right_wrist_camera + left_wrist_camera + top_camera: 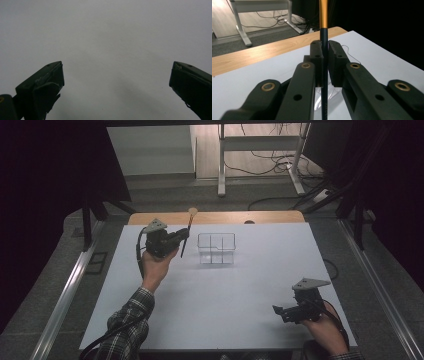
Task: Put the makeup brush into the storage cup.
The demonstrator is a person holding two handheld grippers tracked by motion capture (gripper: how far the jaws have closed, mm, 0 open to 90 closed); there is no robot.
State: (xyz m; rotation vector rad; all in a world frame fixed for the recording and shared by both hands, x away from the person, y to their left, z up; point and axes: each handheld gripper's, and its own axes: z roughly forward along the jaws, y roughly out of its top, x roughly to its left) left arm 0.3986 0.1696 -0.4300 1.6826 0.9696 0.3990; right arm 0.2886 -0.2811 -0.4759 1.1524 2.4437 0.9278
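A: Item one, largest first?

B: White rectangular counter point(250, 290), wooden strip along its far edge. On it, past the middle, a clear plastic box with inner dividers point(216, 248).

A: Item two, the hands?

B: My left gripper point(181, 237) is raised over the far left of the counter, just left of the box. My right gripper point(279, 310) sits low near the front right corner, well apart from everything; its fingers point(46, 77) stand wide with nothing but bare counter between them.

A: Item three, the piece being handled?

B: A thin dark stick with an orange upper end point(323, 50), pen or brush, I cannot tell which. My left fingers point(317, 53) are clamped tight on its dark shaft, one on each side; the stick stands nearly upright, orange end above them, dark end below, clear of the counter.

A: Step in hand?

B: Carrying, I judge: stick gripped and lifted, not yet in the box. Next calls for bringing it rightward over a compartment, lowering the dark end inside, then parting the fingers.
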